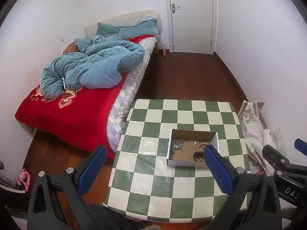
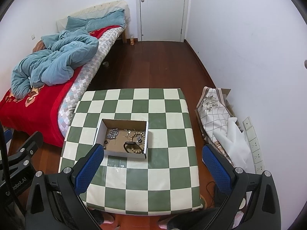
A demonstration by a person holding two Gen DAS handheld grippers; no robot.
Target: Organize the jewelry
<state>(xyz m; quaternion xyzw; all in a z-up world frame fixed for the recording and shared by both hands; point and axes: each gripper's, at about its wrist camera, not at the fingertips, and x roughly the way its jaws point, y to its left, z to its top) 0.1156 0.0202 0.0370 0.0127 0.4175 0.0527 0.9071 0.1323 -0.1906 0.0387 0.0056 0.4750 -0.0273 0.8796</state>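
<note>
A shallow cardboard box [image 1: 191, 133] [image 2: 122, 123] with white outer walls sits on the green-and-cream checked table [image 1: 153, 182] [image 2: 149, 172]. In it lie a silver chain [image 1: 178, 143] [image 2: 112, 133], bead bracelets [image 2: 137, 149] and a black band [image 2: 129, 144]. My left gripper [image 1: 155, 151] is open and empty, held above the table's near left, its right finger in front of the box's near right corner. My right gripper [image 2: 151, 151] is open and empty, above the table's near edge, right of the box. The right gripper also shows at the left wrist view's right edge [image 1: 284, 153].
A bed [image 1: 73, 111] [image 2: 38, 103] with a red blanket and blue quilt stands left of the table. A patterned cloth over a carton [image 1: 251, 126] [image 2: 216, 113] lies to the right, by a wall socket strip [image 2: 253, 143]. A white door [image 1: 191, 15] [image 2: 163, 9] is at the far end across wooden floor.
</note>
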